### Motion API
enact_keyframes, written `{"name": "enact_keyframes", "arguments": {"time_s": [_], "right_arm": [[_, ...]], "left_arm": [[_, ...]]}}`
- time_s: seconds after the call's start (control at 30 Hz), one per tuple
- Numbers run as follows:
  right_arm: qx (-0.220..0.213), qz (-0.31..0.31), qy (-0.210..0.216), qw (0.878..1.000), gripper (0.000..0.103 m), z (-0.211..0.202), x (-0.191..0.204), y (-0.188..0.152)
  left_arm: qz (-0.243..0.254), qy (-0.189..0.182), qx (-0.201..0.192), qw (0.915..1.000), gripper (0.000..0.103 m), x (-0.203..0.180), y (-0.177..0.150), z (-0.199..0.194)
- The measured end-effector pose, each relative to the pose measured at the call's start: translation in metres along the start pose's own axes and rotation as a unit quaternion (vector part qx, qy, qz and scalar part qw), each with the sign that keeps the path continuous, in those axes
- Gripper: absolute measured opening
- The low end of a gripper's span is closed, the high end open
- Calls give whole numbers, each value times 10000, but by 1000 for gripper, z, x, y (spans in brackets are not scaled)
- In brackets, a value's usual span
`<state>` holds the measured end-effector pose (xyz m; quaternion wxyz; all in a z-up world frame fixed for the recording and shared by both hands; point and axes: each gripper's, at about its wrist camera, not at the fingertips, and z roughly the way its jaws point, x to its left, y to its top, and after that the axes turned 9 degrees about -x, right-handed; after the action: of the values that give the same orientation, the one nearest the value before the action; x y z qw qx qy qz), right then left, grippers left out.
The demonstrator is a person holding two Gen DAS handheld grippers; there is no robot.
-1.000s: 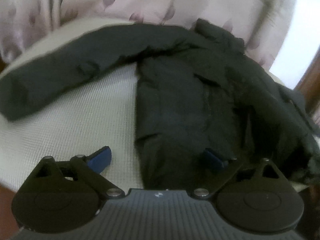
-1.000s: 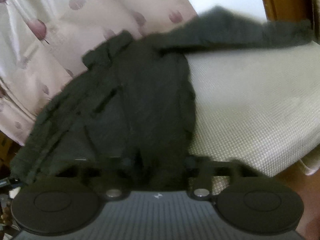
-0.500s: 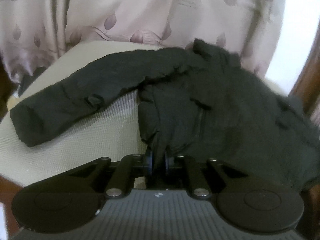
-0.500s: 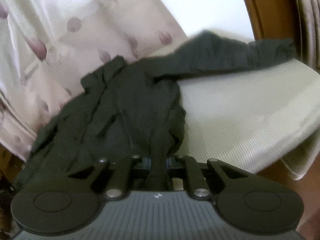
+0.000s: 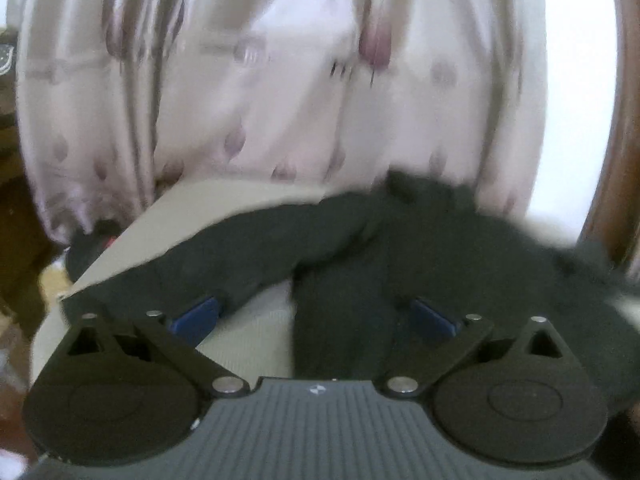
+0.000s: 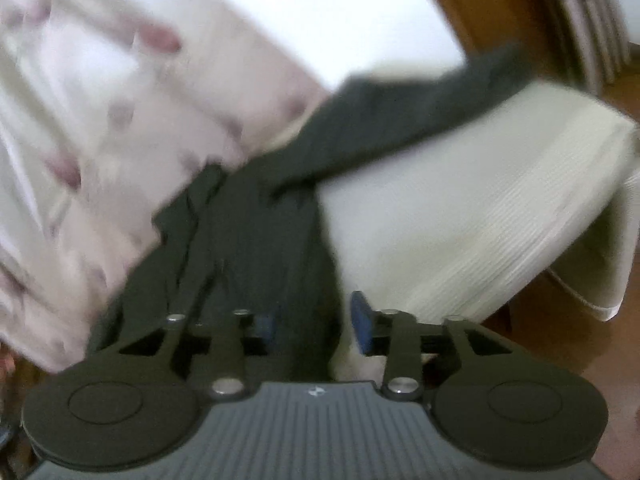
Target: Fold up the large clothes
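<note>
A dark jacket [image 5: 440,264] lies spread on a cream padded surface [image 5: 248,332], its body toward the right edge in the left wrist view and one sleeve [image 5: 224,256] running out toward nine o'clock. Behind it hangs a pale curtain [image 5: 280,80] with purple motifs.

The left gripper [image 5: 314,320] has just been opening; its jaws stand wide apart, the blue pads [image 5: 196,314] flanking the jacket's near hem without pressing on it.

In the right wrist view the jacket [image 6: 256,240] runs from six o'clock upward, the other sleeve [image 6: 420,104] stretching toward one o'clock across the padded surface [image 6: 460,208]. The right gripper [image 6: 314,322] has also just been opening, its jaws partly apart with the hem between them; through the blur, the pads [image 6: 360,320] seem clear of the cloth.
</note>
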<state>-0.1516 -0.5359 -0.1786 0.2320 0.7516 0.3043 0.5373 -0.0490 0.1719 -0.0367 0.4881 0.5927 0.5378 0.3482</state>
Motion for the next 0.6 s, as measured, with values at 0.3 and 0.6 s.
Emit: {"name": "enact_keyframes", "arguments": {"time_s": [0.3,0.6], "right_arm": [[-642,926,-296,9932,56,20,-51,62],[-1012,1926,-960,9713,56,85,-131,132]], "left_arm": [[-537,-256,-273,9979,103,-69,23,79],[-410,324,-10,9986,103,-121,-15,201]]}}
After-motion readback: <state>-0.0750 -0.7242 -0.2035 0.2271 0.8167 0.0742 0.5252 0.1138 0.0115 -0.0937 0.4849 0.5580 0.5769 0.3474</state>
